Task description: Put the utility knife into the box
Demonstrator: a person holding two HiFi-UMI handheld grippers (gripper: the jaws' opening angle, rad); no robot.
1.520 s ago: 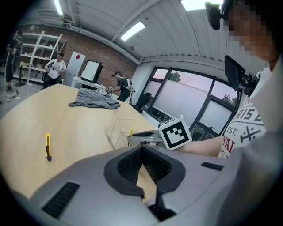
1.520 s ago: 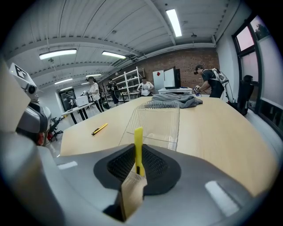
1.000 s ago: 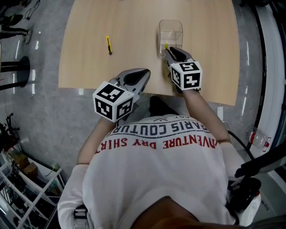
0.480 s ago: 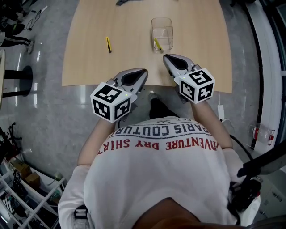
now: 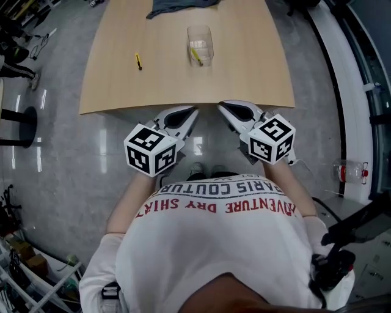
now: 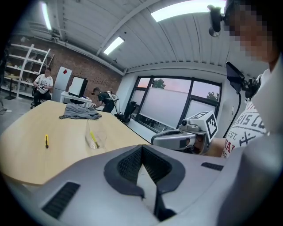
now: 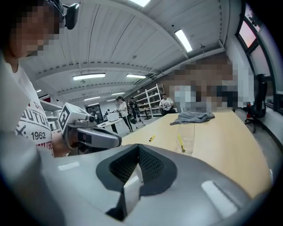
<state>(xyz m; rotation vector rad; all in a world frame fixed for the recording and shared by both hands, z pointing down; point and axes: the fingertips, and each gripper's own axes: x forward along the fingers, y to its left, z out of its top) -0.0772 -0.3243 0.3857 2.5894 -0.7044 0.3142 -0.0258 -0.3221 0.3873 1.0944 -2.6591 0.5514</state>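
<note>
Both grippers are held off the table (image 5: 250, 67), just short of its near edge and over the grey floor (image 5: 73, 159).

Left gripper (image 5: 192, 110): fingers together, tips meeting, nothing between them. Right gripper (image 5: 222, 106): the same, closed and empty. The two point forward towards the table, with their tips near each other but apart.

A clear box (image 5: 200, 30) stands upright on the table, well beyond the grippers. One yellow utility knife (image 5: 195, 56) is inside it, leaning at a slant against the wall. A second yellow knife (image 5: 138, 61) lies flat on the bare tabletop to the left of the box, well apart from it and from both grippers.

A crumpled grey cloth (image 5: 177, 6) lies at the far edge of the table, behind the box. The gripper views also show other people at the far side of the room, too small to describe.
</note>
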